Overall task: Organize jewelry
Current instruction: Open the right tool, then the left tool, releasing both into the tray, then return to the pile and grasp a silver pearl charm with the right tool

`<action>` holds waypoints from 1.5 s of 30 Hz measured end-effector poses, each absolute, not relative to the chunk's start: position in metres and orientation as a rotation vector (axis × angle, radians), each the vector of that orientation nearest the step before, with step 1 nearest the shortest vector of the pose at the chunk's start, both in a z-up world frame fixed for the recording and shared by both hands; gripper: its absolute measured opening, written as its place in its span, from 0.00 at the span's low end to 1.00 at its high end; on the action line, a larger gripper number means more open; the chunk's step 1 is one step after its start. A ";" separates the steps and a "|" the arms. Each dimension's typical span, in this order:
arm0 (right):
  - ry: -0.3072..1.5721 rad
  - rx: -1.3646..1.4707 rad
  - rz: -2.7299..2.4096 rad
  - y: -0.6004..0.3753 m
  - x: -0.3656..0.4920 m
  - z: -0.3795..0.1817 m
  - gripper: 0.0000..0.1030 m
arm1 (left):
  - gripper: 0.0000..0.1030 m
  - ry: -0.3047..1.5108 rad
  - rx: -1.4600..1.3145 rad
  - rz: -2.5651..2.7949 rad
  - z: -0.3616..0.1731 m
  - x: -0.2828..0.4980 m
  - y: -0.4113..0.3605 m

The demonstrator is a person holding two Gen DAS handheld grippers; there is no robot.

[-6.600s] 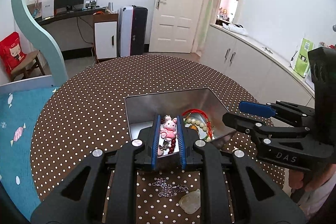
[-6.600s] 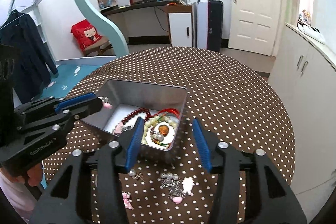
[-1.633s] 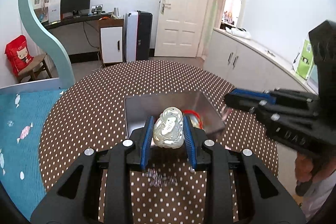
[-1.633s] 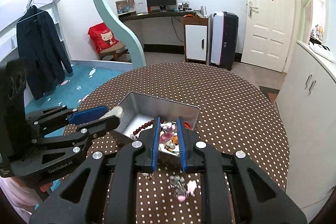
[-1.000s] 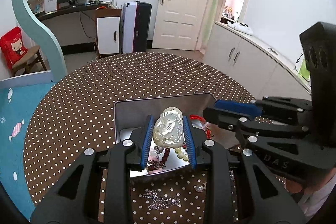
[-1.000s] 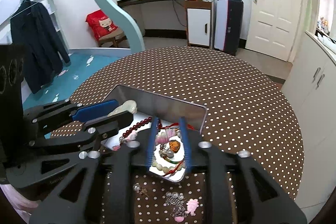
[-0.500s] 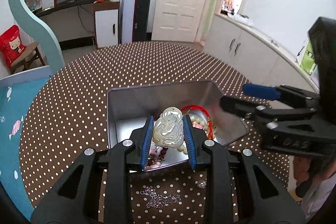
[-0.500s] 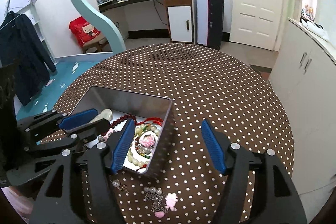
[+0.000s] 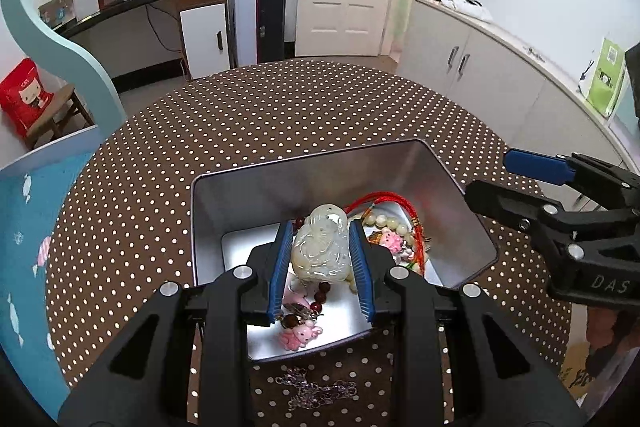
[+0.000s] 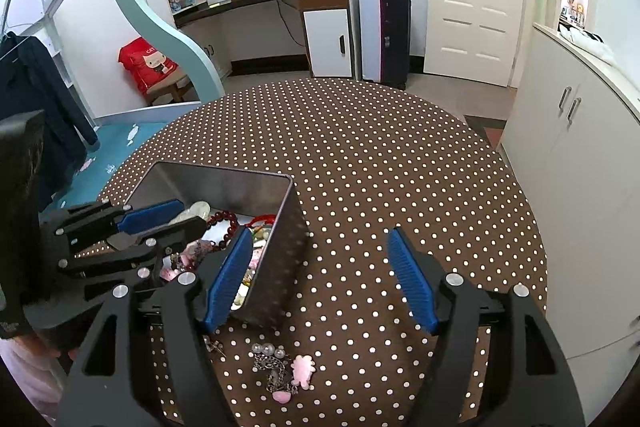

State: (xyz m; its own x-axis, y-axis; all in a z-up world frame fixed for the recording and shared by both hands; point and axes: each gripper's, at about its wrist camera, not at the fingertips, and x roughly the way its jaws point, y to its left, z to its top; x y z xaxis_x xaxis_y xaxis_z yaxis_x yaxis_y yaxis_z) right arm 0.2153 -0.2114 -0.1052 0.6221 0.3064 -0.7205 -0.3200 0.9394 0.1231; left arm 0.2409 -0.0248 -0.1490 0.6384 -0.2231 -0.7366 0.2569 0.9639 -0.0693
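Breakage is the chief risk: the left gripper (image 9: 320, 259) clamps a pale carved jade pendant (image 9: 320, 247) above the metal tin (image 9: 256, 203), near its front wall, and a release from height could crack it on the beads below. The right gripper (image 10: 320, 275), jaws opening and empty, straddles the tin's right wall and could nudge it. Loose chains (image 10: 276, 371) remain on the table's near edge (image 10: 360, 367).
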 end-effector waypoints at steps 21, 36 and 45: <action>0.847 -0.027 0.363 -0.203 0.212 -0.109 0.70 | 0.49 0.840 0.026 -0.277 -0.147 0.239 -0.023; 0.799 -0.007 0.356 -0.214 0.181 -0.093 0.76 | 0.69 0.749 0.022 -0.244 -0.121 0.196 -0.017; 0.792 -0.021 0.386 -0.207 0.146 -0.099 0.76 | 0.79 0.698 -0.012 -0.213 -0.119 0.149 0.017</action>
